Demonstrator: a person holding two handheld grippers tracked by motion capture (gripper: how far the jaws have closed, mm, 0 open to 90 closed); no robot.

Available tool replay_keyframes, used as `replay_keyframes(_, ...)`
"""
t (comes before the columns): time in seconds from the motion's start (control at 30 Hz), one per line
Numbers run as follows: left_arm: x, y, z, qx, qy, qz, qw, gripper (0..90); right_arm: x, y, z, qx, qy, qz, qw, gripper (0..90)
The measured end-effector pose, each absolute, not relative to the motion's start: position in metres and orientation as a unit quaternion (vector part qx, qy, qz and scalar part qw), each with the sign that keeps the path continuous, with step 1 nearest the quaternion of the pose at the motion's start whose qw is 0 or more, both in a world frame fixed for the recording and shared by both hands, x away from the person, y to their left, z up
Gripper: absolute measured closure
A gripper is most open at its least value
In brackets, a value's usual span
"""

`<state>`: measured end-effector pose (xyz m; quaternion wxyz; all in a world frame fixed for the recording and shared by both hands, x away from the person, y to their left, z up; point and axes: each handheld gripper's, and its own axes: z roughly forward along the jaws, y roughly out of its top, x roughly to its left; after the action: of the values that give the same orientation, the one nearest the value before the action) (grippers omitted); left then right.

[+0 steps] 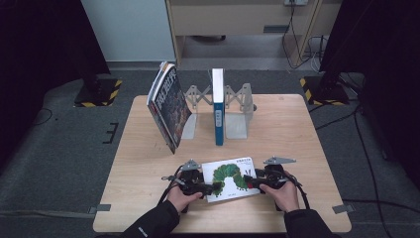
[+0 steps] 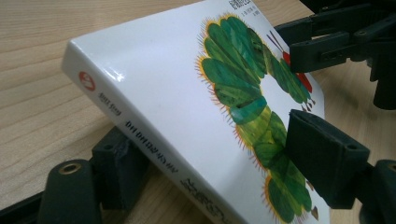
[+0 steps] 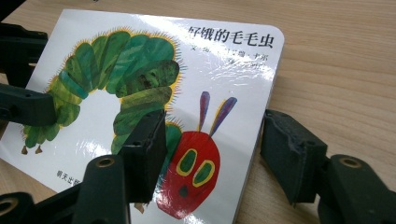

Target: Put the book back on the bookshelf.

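A white board book [image 1: 230, 178] with a green caterpillar on its cover lies near the table's front edge, between both grippers. My left gripper [image 1: 210, 187] is shut on its spine edge. In the left gripper view one jaw sits under the book [image 2: 177, 93] and the other presses on the cover, and that edge is raised off the wood. My right gripper [image 1: 250, 181] is open at the opposite edge. Its left jaw hovers over the cover of the book [image 3: 154, 84] beside the red head. Its right jaw lies on the table just off the book's side.
At the back, a metal bookend rack [image 1: 237, 106] holds an upright blue-and-white book [image 1: 218, 106]. A dark-covered book [image 1: 168, 106] leans against its left side. Bare wooden table [image 1: 292, 134] lies to the right, and grey floor surrounds the table.
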<state>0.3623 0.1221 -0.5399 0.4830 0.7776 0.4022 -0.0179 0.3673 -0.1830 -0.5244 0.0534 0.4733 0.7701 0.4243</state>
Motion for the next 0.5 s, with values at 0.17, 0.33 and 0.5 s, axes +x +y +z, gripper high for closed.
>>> replay_keyframes(0.17, 0.3617, 0.1221, -0.54, 0.778, 0.4, -0.021, 0.484, 22.4, 0.3668, -0.1814, -0.5233, 0.468, 0.772, 0.427, 0.052, 43.3)
replay_keyframes(0.33, 0.3611, 0.1227, -0.5402, 0.775, 0.406, -0.021, 0.484, 24.3, 0.3668, -0.183, -0.5222, 0.47, 0.769, 0.43, 0.05, 46.1)
replay_keyframes(0.5, 0.3617, 0.1249, -0.541, 0.768, 0.414, -0.026, 0.488, 27.9, 0.3676, -0.1841, -0.5237, 0.468, 0.771, 0.429, 0.046, 44.1)
